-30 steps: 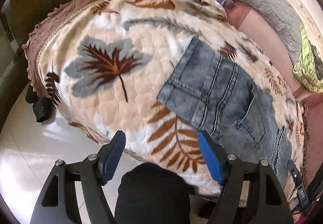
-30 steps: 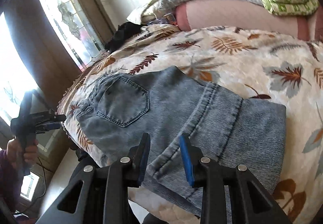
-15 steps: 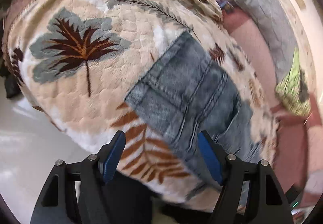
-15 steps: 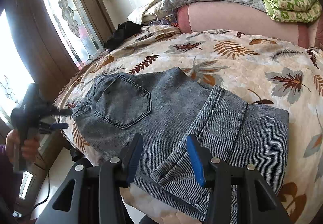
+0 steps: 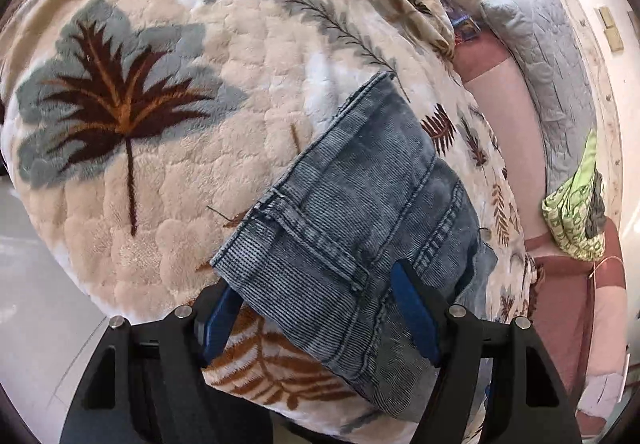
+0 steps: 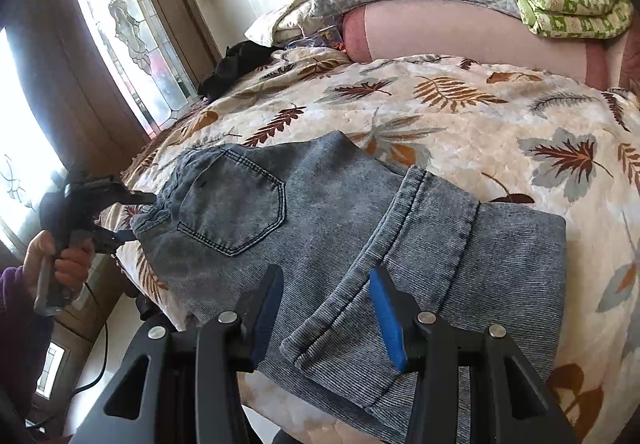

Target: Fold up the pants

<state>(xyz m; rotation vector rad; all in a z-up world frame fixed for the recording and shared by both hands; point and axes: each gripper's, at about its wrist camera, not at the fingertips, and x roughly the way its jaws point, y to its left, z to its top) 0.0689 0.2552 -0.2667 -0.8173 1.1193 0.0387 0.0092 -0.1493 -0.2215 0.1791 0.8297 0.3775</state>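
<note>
A: What is seen at the left?

B: The left gripper (image 5: 316, 318) is set low over the near edge of the bed (image 5: 168, 179), at the waistband (image 5: 304, 240) end of the jeans (image 5: 368, 228). Its jaws are held wide, with the waistband corner lying between them; no pad is seen pressing on the denim, so nothing is gripped there. In the right wrist view the same gripper (image 6: 120, 217) is seen in a hand (image 6: 60, 264) at the left end of the jeans (image 6: 320, 244), beside the back pocket (image 6: 236, 203).

A: And at the right?

B: The right gripper (image 6: 326, 318) is placed over the folded-back leg hem (image 6: 400, 264), which lies on top of the seat of the jeans. Its jaws are parted to a middling width with the hem edge between them, and the pads are not seen touching the cloth.

A: Which step is judged to be in hand?

B: The legs appear to have been folded over once already. A further fold is judged to be in preparation, with both ends being lined up for a grasp.

A: What is called for next?

B: The jaws would need to be closed on all layers at each end, so that no layer is left behind when the denim is lifted.
</note>
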